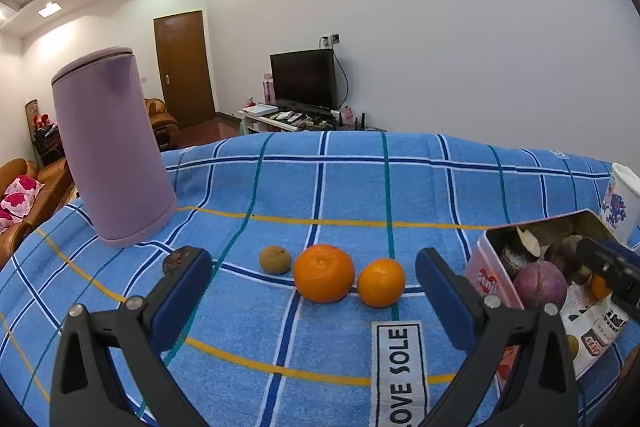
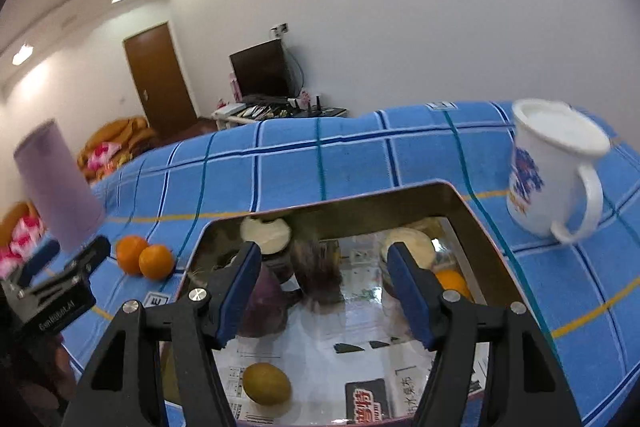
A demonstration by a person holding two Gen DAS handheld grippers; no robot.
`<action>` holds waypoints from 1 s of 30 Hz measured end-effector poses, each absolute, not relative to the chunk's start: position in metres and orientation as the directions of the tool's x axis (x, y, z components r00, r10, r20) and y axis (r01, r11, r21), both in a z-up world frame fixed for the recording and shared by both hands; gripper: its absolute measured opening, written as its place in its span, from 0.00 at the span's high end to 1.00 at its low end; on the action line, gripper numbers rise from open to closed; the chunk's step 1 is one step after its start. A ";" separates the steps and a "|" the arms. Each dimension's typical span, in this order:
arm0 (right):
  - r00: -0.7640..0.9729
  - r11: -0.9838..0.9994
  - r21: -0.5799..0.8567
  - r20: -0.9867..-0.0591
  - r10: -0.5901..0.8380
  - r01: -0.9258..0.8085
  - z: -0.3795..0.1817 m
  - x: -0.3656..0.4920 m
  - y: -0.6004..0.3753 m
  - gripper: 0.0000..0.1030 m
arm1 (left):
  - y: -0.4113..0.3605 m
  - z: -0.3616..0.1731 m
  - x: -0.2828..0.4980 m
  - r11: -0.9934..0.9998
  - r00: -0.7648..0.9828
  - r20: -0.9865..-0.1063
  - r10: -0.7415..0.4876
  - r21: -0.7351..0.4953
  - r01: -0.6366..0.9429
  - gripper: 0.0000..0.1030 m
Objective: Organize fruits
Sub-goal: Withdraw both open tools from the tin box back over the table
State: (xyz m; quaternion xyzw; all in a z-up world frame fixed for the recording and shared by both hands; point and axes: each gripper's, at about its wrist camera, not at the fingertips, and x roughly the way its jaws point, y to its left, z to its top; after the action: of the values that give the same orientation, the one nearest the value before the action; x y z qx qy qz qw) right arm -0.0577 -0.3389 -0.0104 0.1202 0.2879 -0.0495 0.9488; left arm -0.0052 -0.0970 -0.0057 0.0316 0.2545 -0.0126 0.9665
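Note:
Two oranges lie side by side on the blue checked cloth, a large one (image 1: 324, 273) and a smaller one (image 1: 381, 282). A small brown-green fruit (image 1: 274, 259) sits left of them, and a dark fruit (image 1: 170, 263) peeks out behind my left finger. My left gripper (image 1: 312, 261) hovers open just short of the oranges, holding nothing. An open metal tin (image 2: 360, 205) holds a purple fruit (image 2: 264, 303), a kiwi-like fruit (image 2: 267, 383), an orange (image 2: 452, 281) and a blurred dark fruit (image 2: 316, 271). My right gripper (image 2: 324, 267) hangs open over the tin, its pads touching nothing.
A tall purple canister (image 1: 112, 155) stands at the cloth's back left. A white printed mug (image 2: 552, 171) stands right of the tin. The tin's pink side (image 1: 490, 279) is close to my left gripper's right finger. A sofa and TV stand lie beyond the table.

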 end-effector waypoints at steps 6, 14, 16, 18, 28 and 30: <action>0.854 0.970 0.149 -0.512 -0.090 0.192 -0.003 -0.068 -0.328 0.35 | -0.093 -0.004 -0.004 0.997 0.873 -0.489 -0.008 0.059 0.042 0.00; 0.845 0.946 0.169 -0.511 -0.156 0.276 -0.002 -0.067 -0.304 0.35 | -0.080 -0.003 -0.007 0.990 0.890 -0.455 0.023 0.135 0.043 0.00; 0.845 0.938 0.191 -0.511 -0.158 0.290 -0.002 -0.066 -0.299 0.35 | -0.072 -0.002 -0.006 0.990 0.888 -0.459 0.017 0.135 0.051 0.00; 0.848 0.937 0.180 -0.501 -0.173 0.298 0.000 -0.067 -0.291 0.35 | -0.063 -0.002 -0.004 0.990 0.887 -0.462 0.017 0.134 0.051 0.00; 0.855 0.959 0.142 -0.499 -0.144 0.244 0.002 -0.048 -0.238 0.35 | -0.020 -0.001 0.013 0.990 0.879 -0.476 0.042 0.140 0.028 0.00; 0.855 0.963 0.134 -0.501 -0.137 0.233 0.001 -0.042 -0.228 0.35 | -0.011 -0.001 0.019 0.989 0.876 -0.479 0.052 0.147 0.022 0.00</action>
State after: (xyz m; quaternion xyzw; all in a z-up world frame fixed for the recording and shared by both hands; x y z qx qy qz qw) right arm -0.0423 -0.2280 0.0015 0.0954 0.2518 -0.0965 0.9582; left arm 0.0186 -0.0112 -0.0014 0.0739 0.2487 0.0077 0.9657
